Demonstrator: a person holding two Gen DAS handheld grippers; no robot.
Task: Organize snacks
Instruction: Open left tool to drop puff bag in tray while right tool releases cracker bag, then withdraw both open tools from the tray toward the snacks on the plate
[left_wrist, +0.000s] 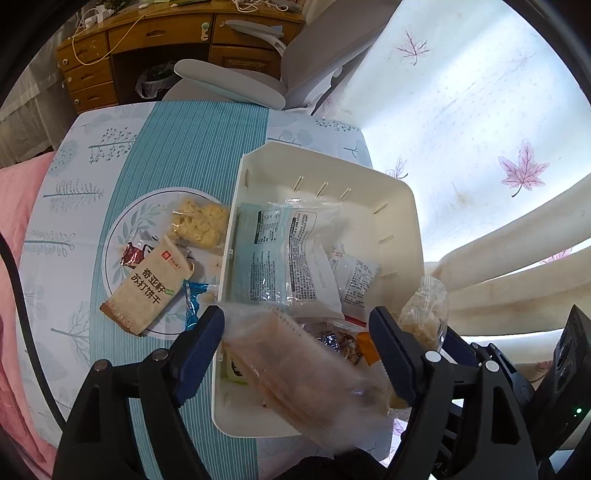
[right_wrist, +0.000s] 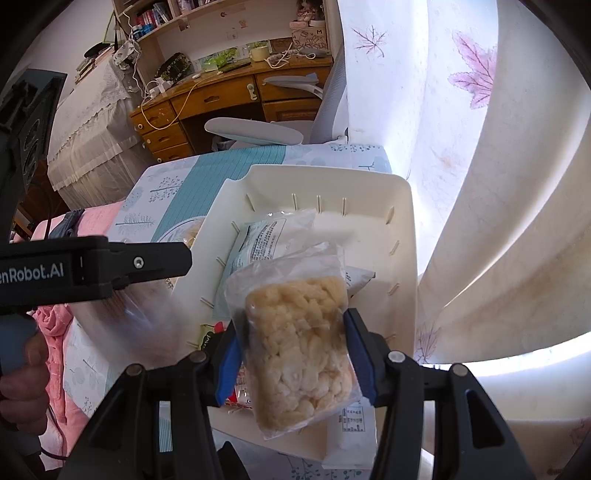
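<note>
A white bin (left_wrist: 402, 206) on the teal-striped tablecloth (left_wrist: 177, 155) holds several packets, a light-blue one (left_wrist: 255, 258) among them. My left gripper (left_wrist: 295, 317) hovers over the bin's near end with its jaws wide. A clear-wrapped brown snack bar (left_wrist: 295, 369) lies blurred and loose between them. My right gripper (right_wrist: 291, 328) is shut on a clear packet of pale puffed rice cake (right_wrist: 299, 350) above the bin (right_wrist: 406, 229). Left of the bin, a plate (left_wrist: 122, 236) carries a beige cracker packet (left_wrist: 147, 288), another rice cake (left_wrist: 201, 225) and small red and blue wrappers.
A grey office chair (left_wrist: 229, 85) and a wooden desk (left_wrist: 147, 37) stand beyond the table's far edge. A leaf-print curtain (left_wrist: 480, 110) hangs close on the right. Pink bedding (left_wrist: 14, 221) and a black cable (left_wrist: 22, 314) lie on the left.
</note>
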